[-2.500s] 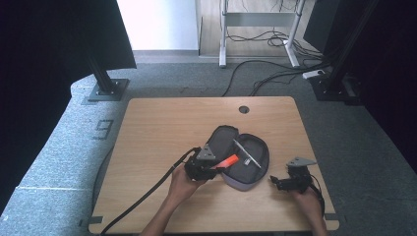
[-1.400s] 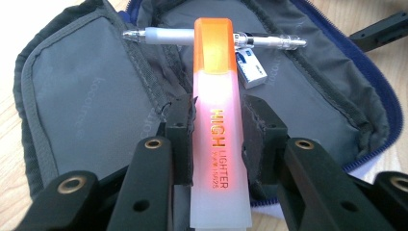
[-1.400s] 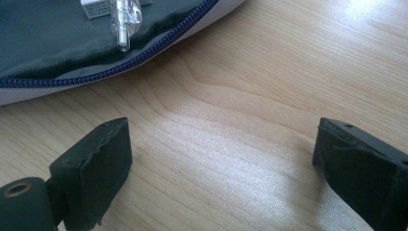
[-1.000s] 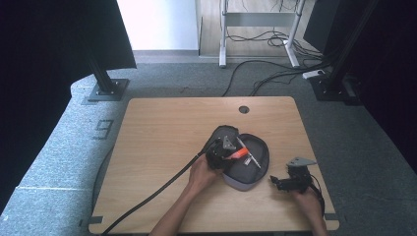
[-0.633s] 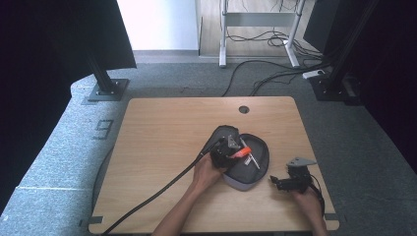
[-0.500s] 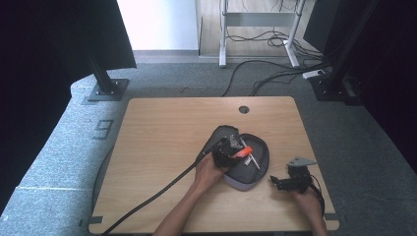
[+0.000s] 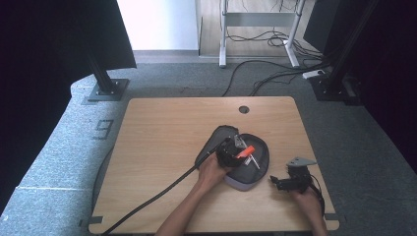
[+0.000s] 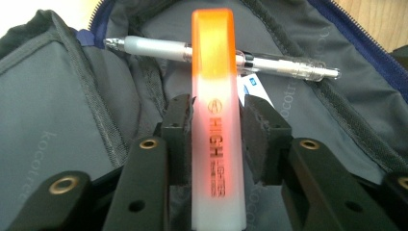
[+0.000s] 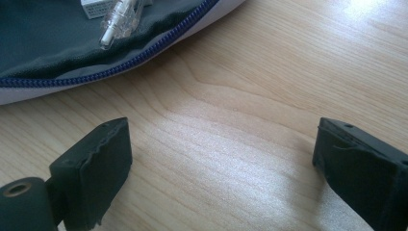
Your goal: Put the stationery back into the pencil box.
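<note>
The orange translucent plastic highlighter [image 8: 215, 120] is lying lengthwise between the jaws of your left gripper [image 8: 215, 139], inside the open grey fabric pencil case with the blue zip [image 8: 72, 96]. Its capped end is resting across a clear plastic ballpoint pen [image 8: 159, 49] that is already lying in the case. The left jaws have just been opening: the left pad is sitting right against the highlighter's side, the right pad is standing a sliver off it, so I am judging that you are letting go rather than gripping.

In the high view your left gripper [image 7: 230, 153] is hovering over the case [image 7: 255, 169], which is sitting on the pale wooden worktop [image 7: 162, 132], with the orange highlighter [image 7: 244, 151] at its tip.

Your right gripper [image 7: 273, 181] is waiting just beside the case's near-right edge, its jaws standing wide apart over bare wood with nothing between them; its own view is catching the pen's tip [image 9: 118, 24] and the zip edge.

As I am reading it, the placing is nearly done. What is left is to draw the left jaws clear and, probably, to close the case.
</note>
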A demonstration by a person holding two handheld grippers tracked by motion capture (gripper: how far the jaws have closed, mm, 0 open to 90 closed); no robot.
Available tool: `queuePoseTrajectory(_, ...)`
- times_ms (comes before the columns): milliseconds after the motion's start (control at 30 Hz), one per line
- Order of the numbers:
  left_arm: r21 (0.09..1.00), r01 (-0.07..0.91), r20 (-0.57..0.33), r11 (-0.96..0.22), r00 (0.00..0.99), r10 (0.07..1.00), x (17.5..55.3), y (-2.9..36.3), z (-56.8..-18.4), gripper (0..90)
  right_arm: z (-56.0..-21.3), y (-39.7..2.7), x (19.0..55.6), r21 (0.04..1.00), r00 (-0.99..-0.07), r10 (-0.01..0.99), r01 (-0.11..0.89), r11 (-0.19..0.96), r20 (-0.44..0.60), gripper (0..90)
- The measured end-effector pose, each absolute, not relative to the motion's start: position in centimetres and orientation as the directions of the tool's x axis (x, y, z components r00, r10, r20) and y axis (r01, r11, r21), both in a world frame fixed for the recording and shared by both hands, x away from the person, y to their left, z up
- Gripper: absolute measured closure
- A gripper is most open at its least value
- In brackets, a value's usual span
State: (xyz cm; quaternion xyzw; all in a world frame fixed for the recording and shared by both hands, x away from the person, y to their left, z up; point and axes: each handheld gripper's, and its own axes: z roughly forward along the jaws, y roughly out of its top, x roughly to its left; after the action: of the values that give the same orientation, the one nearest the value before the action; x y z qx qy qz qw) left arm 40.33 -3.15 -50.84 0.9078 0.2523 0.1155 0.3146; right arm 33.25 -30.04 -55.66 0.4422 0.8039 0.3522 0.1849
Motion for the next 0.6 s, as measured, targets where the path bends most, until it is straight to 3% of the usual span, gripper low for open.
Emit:
queuePoseTrajectory(467,0.639,0.361,0.045,-0.679,0.864,0.502,39.4,-3.0,-49.7,50.0,-55.7,-30.0,33.3,0.729,-0.54,0.841,0.581,0.361,0.015,6.1)
queuePoseTrajectory(567,0.659,0.365,0.006,-0.657,0.871,0.491,39.1,-2.9,-49.1,44.1,-55.7,-30.0,33.3,0.729,-0.54,0.842,0.582,0.36,0.015,6.1)
queuePoseTrajectory(600,0.668,0.366,-0.007,-0.648,0.874,0.486,38.9,-2.8,-48.9,37.3,-55.7,-30.0,33.3,0.73,-0.54,0.842,0.582,0.36,0.015,6.1)
